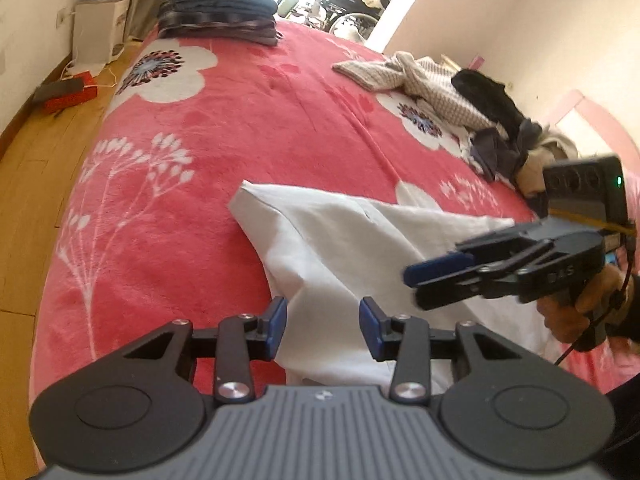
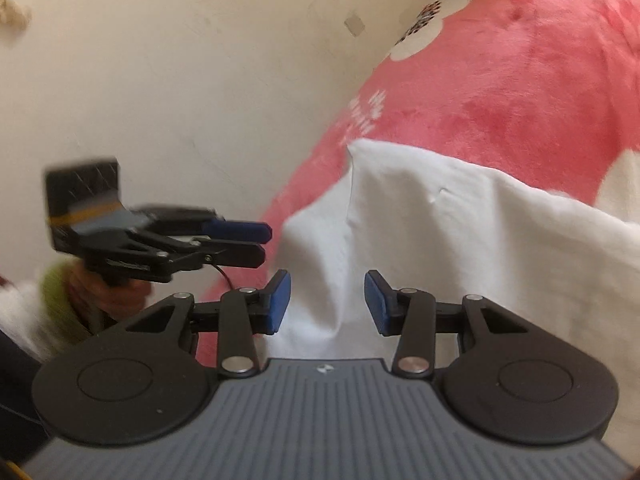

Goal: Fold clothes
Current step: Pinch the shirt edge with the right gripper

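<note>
White cloth (image 1: 344,240) on bed (image 1: 240,120) — thin, limp, light, likely to slump. Best pinched at corner or hem. Left tongs (image 1: 323,326), right tongs (image 2: 327,302) — both parted, empty.

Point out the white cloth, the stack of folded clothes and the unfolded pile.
white cloth (image 1: 340,248), left wrist view, middle of the fabric.
stack of folded clothes (image 1: 218,10), left wrist view, front edge.
unfolded pile (image 1: 452,96), left wrist view, checked garment.
</note>
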`<action>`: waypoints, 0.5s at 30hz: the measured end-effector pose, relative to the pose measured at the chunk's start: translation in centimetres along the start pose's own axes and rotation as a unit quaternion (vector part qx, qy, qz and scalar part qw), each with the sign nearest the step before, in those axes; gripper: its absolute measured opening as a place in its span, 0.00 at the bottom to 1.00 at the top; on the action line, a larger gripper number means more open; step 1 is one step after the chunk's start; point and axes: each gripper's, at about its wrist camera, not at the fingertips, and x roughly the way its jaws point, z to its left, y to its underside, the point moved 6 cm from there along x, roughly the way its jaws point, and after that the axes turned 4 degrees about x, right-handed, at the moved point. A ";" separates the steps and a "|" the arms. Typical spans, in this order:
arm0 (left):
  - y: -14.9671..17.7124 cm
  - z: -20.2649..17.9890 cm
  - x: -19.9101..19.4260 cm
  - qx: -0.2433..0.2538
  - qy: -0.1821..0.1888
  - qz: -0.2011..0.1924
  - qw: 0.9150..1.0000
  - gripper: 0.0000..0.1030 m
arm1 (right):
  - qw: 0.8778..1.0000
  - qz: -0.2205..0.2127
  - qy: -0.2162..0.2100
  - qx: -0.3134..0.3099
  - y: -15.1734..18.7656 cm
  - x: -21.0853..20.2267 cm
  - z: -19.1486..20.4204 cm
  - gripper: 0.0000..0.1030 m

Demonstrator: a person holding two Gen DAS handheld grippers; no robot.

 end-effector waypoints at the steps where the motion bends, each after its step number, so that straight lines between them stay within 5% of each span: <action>1: 0.2 0.0 0.1 0.001 -0.003 0.002 1.000 0.39 | 1.000 0.004 0.007 -0.011 -0.1 0.7 0.4 0.40; 9: 1.4 -0.8 -0.4 0.033 -0.007 0.003 0.999 0.38 | 0.996 0.057 0.043 -0.061 -0.4 5.0 0.9 0.36; 13: 1.2 -1.5 -0.4 0.051 0.004 -0.004 0.999 0.38 | 0.996 0.062 0.045 -0.054 -0.4 5.8 0.5 0.07; 15: 1.3 -1.5 0.1 0.053 0.004 0.000 0.999 0.38 | 0.997 0.055 0.037 -0.044 -0.6 5.4 0.3 0.03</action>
